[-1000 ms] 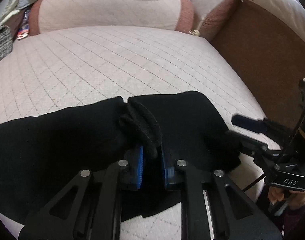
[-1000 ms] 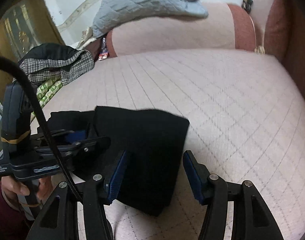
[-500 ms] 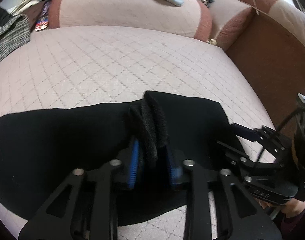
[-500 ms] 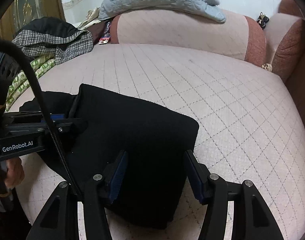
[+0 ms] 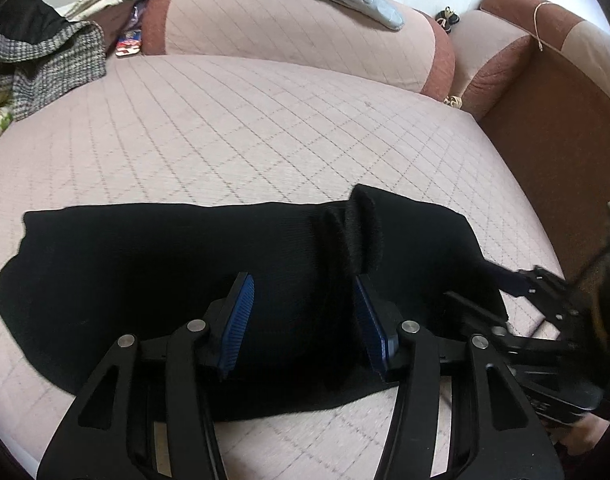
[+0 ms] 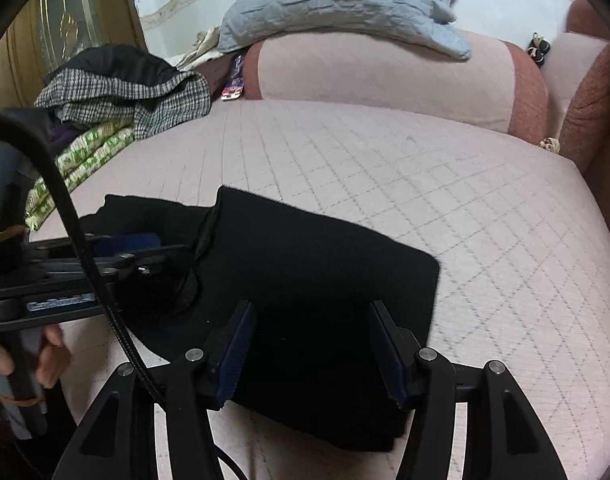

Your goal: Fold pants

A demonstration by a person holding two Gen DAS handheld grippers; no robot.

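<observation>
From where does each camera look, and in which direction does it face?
Left wrist: sits on the left gripper, open, facing the black folded pants on the pink quilted sofa seat; the right gripper shows at its right edge.
Right wrist: sits on the right gripper, open over the pants; the person's left hand shows.
Both share the pants, the seat and the grey quilted blanket.

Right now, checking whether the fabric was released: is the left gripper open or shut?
Open. The left gripper has its blue pads spread apart over the black pants, clamping nothing.
</observation>
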